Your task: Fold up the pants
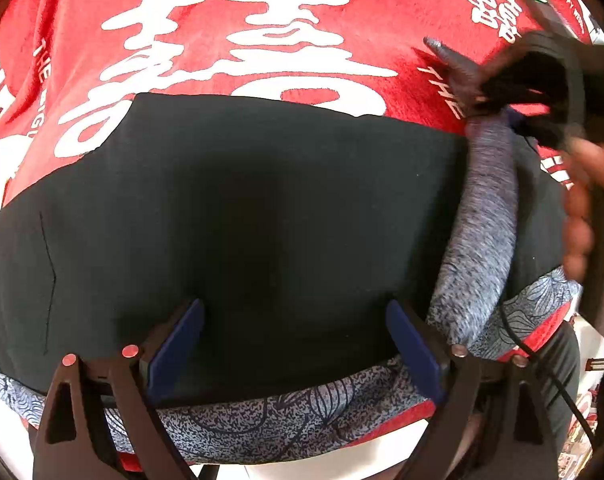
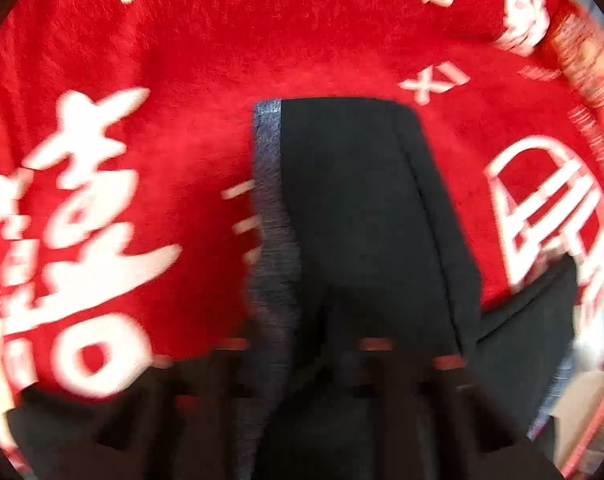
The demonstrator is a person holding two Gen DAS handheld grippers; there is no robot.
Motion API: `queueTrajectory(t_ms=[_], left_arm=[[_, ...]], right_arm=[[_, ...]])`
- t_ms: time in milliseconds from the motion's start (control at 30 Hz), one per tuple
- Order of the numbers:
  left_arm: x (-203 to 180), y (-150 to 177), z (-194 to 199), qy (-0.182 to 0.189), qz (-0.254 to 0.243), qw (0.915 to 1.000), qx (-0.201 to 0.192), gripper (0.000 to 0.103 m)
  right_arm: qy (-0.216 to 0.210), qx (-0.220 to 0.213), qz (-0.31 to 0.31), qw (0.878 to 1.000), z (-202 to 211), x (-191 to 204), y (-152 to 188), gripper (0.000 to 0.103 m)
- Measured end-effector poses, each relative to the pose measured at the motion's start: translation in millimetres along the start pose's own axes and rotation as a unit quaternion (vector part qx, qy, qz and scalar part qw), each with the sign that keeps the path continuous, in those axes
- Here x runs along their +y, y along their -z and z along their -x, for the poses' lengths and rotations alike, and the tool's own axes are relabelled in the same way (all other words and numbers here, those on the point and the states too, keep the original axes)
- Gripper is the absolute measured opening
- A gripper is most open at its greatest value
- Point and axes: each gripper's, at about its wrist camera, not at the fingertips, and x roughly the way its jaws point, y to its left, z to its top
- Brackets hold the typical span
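My right gripper (image 1: 467, 110) pinches the grey waistband (image 1: 481, 216), my left gripper (image 1: 294, 344) spread above the pants (image 1: 262, 208); a weak pinch could drop the fold crooked.

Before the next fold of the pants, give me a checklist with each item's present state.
1. Left gripper open above the black pants, nothing pinched: ok.
2. Right gripper shut at the top of the grey waistband: it looks so in the left wrist view, but whether fabric sits between the pads: cannot tell.
3. Pants lying flat on the red blanket: ok over the large black panel.
4. Waistband flat: not ok, it rises as a strip toward the right gripper.
5. Right wrist view sharp enough to aim by: not ok, it is blurred.
6. Pants clear of the blanket's near edge: ok.
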Motion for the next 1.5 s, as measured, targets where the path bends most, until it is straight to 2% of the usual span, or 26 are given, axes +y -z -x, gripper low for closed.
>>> queueTrajectory(t_ms=[67, 133, 200, 300, 433, 500, 533, 567, 600, 633, 667, 700, 800, 867, 933, 1000, 1033, 1100, 1167, 1200, 1233, 1267, 1300, 1400, 1500], left_arm=[[-0.5, 0.1, 0.0, -0.002, 0.000, 1.0000, 0.000, 0.094], [0.1, 0.5, 0.7, 0.001, 0.000, 1.0000, 0.000, 0.094], [0.3, 0.7, 1.6, 0.003, -0.001, 1.0000, 0.000, 0.094], [0.7, 1.0, 2.0, 0.003, -0.003, 1.0000, 0.000, 0.094], [-1.7, -0.1, 1.4, -0.003, -0.005, 1.0000, 0.001, 0.094], [-2.3, -1.4, 0.5, -0.005, -0.005, 1.0000, 0.004, 0.094], [-2.3, -1.7, 0.5, -0.006, -0.005, 1.0000, 0.005, 0.094], [-2.2, -2.2, 0.6, -0.006, -0.005, 0.9999, 0.007, 0.094], [-1.8, -2.5, 1.0, -0.005, -0.005, 0.9999, 0.008, 0.094], [-1.5, -2.7, 1.4, -0.004, -0.005, 0.9999, 0.010, 0.094], [-1.0, -2.4, 2.1, -0.002, -0.005, 0.9999, 0.011, 0.094], [-0.6, -3.0, 2.3, -0.001, -0.003, 0.9999, 0.012, 0.094], [0.3, -5.3, 3.2, 0.001, 0.002, 0.9999, 0.017, 0.094], [-0.6, -6.8, 4.2, 0.006, 0.005, 0.9998, 0.019, 0.094], [-3.5, -6.1, 7.2, 0.017, 0.008, 0.9996, 0.021, 0.094], [-10.3, -4.3, 10.2, 0.022, 0.003, 0.9996, 0.019, 0.094], [-13.7, -3.5, 10.3, 0.016, -0.003, 0.9997, 0.017, 0.094], [-15.9, -2.3, 6.9, 0.003, -0.012, 0.9997, 0.019, 0.094], [-9.6, -2.7, 1.2, -0.008, -0.005, 0.9997, 0.024, 0.094], [-6.4, -3.0, 0.6, -0.009, -0.002, 0.9997, 0.023, 0.094], [-3.5, -3.2, 1.5, -0.006, 0.000, 0.9998, 0.022, 0.094], [-1.8, -2.7, 2.9, -0.006, 0.002, 0.9997, 0.022, 0.094], [-0.5, -2.7, 3.7, -0.007, 0.003, 0.9997, 0.023, 0.094], [-2.1, -2.0, 3.8, -0.013, 0.001, 0.9996, 0.024, 0.094], [-13.3, -1.6, 3.6, -0.016, -0.005, 0.9995, 0.026, 0.094]], right_arm=[[-0.055, -0.013, -0.040, 0.998, 12.1, -30.3, 5.2, 0.013], [-0.088, -0.042, -0.071, 0.993, 30.8, -61.0, 17.2, 0.006], [-0.111, -0.077, -0.094, 0.986, 51.6, -92.3, 36.1, 0.006], [-0.127, -0.106, -0.123, 0.979, 73.3, -139.6, 72.2, 0.006], [-0.131, -0.103, -0.167, 0.972, 76.9, -190.5, 118.2, 0.006], [-0.142, -0.065, -0.172, 0.973, 58.9, -213.4, 134.7, 0.009], [-0.148, -0.056, -0.170, 0.973, 52.9, -216.5, 136.2, 0.014], [-0.152, -0.053, -0.164, 0.973, 47.5, -221.4, 139.1, 0.036], [-0.134, -0.055, -0.159, 0.977, 45.6, -230.3, 140.6, 0.072], [-0.114, -0.061, -0.161, 0.978, 47.2, -238.0, 140.6, 0.088], [-0.107, -0.071, -0.165, 0.978, 49.1, -242.3, 140.5, 0.099], [-0.113, -0.097, -0.172, 0.974, 56.3, -255.9, 140.1, 0.099], [-0.123, -0.113, -0.183, 0.969, 62.7, -283.7, 133.8, 0.099], [-0.102, -0.124, -0.159, 0.974, 69.0, -288.1, 130.0, 0.099], [-0.085, -0.143, -0.088, 0.982, 78.2, -263.3, 127.2, 0.099], [-0.096, -0.137, -0.006, 0.986, 80.0, -227.5, 124.0, 0.099], [-0.109, -0.125, 0.034, 0.986, 77.6, -210.8, 124.4, 0.099], [-0.133, -0.096, 0.139, 0.977, 69.9, -171.5, 133.0, 0.099], [-0.083, -0.086, 0.184, 0.976, 57.0, -156.7, 137.2, 0.099], [-0.045, -0.054, 0.173, 0.982, 35.9, -164.4, 132.3, 0.099], [-0.045, -0.035, 0.146, 0.988, 24.2, -177.3, 128.5, 0.103], [-0.083, -0.030, 0.090, 0.992, 19.2, -201.6, 122.1, 0.103], [-0.093, -0.044, 0.053, 0.993, 26.9, -220.2, 118.1, 0.103], [-0.036, -0.074, 0.061, 0.995, 46.0, -251.3, 116.8, 0.103], [-0.064, -0.053, 0.078, 0.993, 50.3, -279.9, 123.2, 0.103]])
